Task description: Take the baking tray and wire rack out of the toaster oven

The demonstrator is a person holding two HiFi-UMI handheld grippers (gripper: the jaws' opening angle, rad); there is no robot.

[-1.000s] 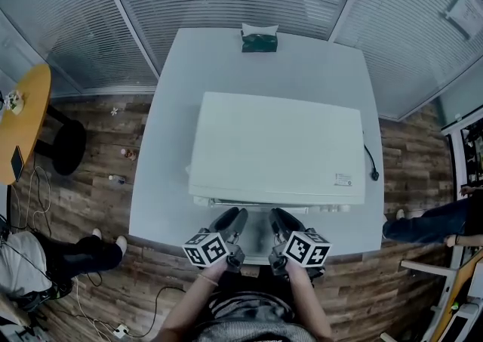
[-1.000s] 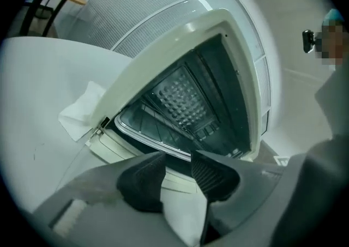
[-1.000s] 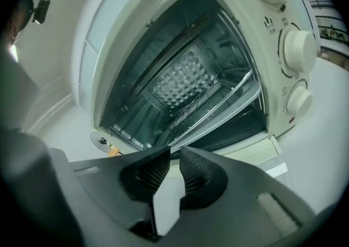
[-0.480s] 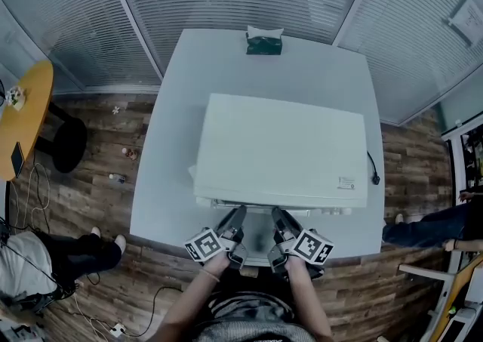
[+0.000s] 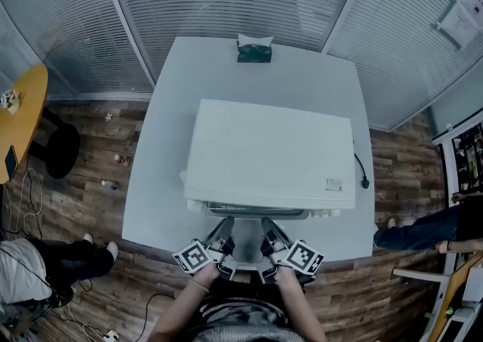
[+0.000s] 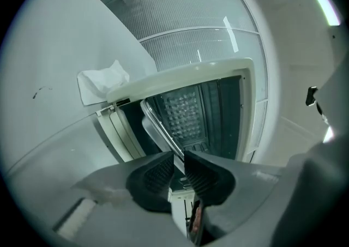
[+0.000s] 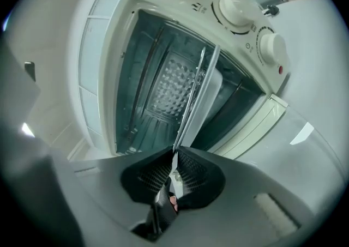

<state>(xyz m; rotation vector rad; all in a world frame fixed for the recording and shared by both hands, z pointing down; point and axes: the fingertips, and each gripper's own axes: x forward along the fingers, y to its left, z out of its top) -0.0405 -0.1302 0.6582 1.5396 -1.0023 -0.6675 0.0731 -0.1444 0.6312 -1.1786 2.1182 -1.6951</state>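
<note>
Toaster oven point(image 5: 268, 155) on counter point(image 5: 162, 204), door open. Baking tray point(image 7: 206, 98) sits mostly inside the cavity, only its front rim out; a thin rod along it looks like the wire rack point(image 7: 193, 88), likewise not out. Left gripper point(image 6: 179, 161) and right gripper point(image 7: 173, 158) jaws have just been closing and now pinch the tray's front rim. Judged: grasp made, pull-out not begun, rack to follow.

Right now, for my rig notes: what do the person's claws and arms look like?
The left claw and right claw match: grey bodies, black wedge-shaped pads with a ribbed grid texture. Each carries a white cube printed with black square markers. The forearms are bare, no sleeves; a thin band circles the left wrist.
</note>
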